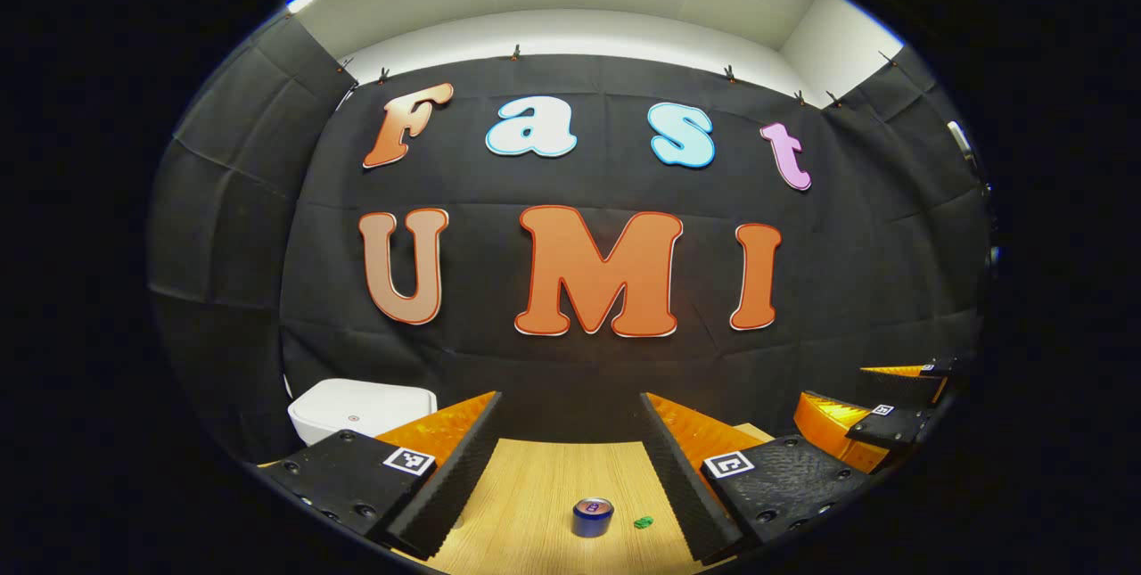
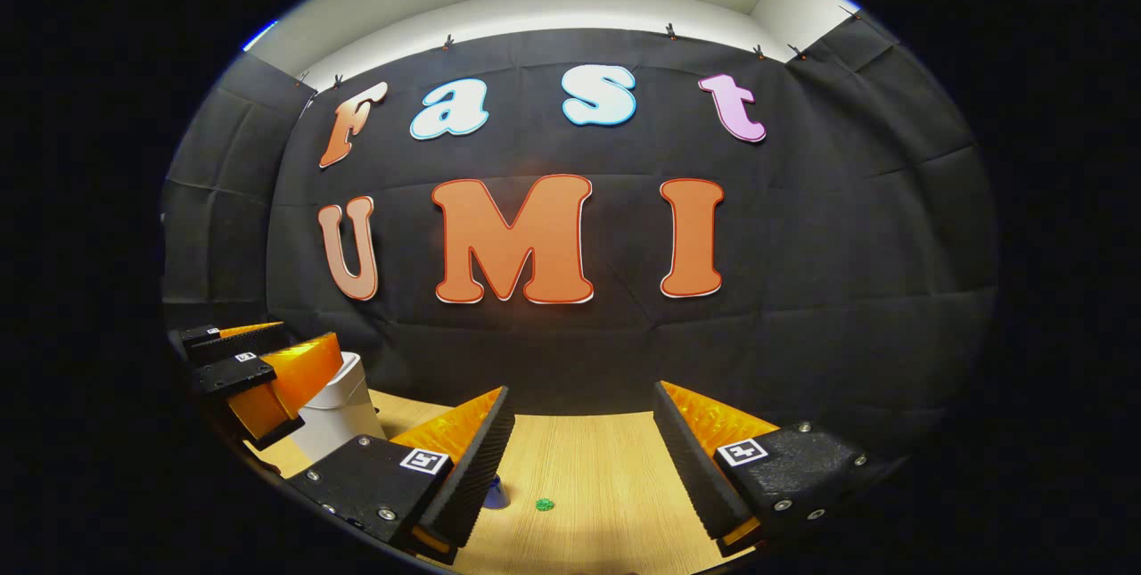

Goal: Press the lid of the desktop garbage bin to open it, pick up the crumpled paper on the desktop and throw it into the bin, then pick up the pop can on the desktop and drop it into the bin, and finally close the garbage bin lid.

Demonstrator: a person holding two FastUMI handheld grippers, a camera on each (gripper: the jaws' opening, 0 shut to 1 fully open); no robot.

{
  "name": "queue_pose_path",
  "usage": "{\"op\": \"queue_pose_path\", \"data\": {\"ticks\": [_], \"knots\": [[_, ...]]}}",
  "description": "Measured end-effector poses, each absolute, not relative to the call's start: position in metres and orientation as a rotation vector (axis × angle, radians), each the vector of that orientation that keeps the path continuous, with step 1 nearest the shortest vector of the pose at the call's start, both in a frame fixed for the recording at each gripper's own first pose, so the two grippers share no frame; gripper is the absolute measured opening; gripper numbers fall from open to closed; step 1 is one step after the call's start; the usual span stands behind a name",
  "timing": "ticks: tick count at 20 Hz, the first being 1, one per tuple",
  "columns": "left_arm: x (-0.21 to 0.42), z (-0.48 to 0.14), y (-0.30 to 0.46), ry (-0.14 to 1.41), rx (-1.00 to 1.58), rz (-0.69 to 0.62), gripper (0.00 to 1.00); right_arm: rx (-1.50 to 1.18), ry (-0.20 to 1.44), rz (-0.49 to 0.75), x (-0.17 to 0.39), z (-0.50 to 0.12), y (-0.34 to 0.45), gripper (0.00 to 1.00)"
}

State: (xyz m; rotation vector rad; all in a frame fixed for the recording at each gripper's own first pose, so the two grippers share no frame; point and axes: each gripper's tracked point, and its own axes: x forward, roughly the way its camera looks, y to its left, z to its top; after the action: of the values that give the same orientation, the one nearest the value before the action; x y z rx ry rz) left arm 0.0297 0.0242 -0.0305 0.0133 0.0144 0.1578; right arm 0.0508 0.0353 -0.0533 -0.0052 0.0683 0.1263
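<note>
Both grippers hang above the table (image 1: pixel 535 486) with fingers spread and nothing between them: the left gripper (image 1: pixel 570 455) and the right gripper (image 2: pixel 584 459). The bin (image 1: pixel 361 410) stands closed at the back left, the pop can (image 1: pixel 593 517) upright near a small green scrap (image 1: pixel 643 522). Opening likely comes first: the left gripper should press squarely on the lid, not the rim.

both views face booth wall – share desktop (image 1: pixel 535 486), bin (image 1: pixel 361 410)
</note>
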Motion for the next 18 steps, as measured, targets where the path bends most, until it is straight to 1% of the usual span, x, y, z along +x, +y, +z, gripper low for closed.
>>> {"op": "queue_pose_path", "data": {"ticks": [2, 5, 7, 8, 10, 11, 12, 13, 14, 18], "knots": [[0.030, -0.031, 0.024, 0.016, 0.018, 0.159, 0.94, -0.006, 0.074, 0.127, 0.051, -0.055, 0.036, 0.93], [0.029, -0.033, 0.029, 0.022, 0.025, 0.171, 0.92, -0.006, 0.080, 0.123, 0.051, -0.057, 0.035, 0.94], [0.030, -0.030, 0.032, 0.018, 0.035, 0.173, 0.89, -0.006, 0.081, 0.120, 0.051, -0.058, 0.034, 0.94], [0.033, -0.030, 0.033, 0.025, 0.039, 0.165, 0.81, -0.007, 0.084, 0.120, 0.052, -0.059, 0.034, 0.94], [0.035, -0.037, 0.039, 0.052, 0.020, 0.164, 0.58, -0.006, 0.089, 0.120, 0.052, -0.060, 0.035, 0.94], [0.035, -0.041, 0.045, 0.063, 0.009, 0.174, 0.53, -0.006, 0.091, 0.122, 0.052, -0.061, 0.035, 0.93], [0.036, -0.041, 0.050, 0.068, 0.006, 0.186, 0.56, -0.007, 0.092, 0.123, 0.052, -0.062, 0.036, 0.94], [0.034, -0.042, 0.055, 0.070, 0.005, 0.193, 0.52, -0.009, 0.092, 0.124, 0.051, -0.062, 0.037, 0.94], [0.033, -0.039, 0.059, 0.069, 0.012, 0.208, 0.55, -0.009, 0.093, 0.127, 0.052, -0.062, 0.039, 0.94], [0.033, -0.037, 0.076, 0.067, 0.039, 0.236, 0.37, -0.009, 0.104, 0.134, 0.054, -0.066, 0.043, 0.94]]}}
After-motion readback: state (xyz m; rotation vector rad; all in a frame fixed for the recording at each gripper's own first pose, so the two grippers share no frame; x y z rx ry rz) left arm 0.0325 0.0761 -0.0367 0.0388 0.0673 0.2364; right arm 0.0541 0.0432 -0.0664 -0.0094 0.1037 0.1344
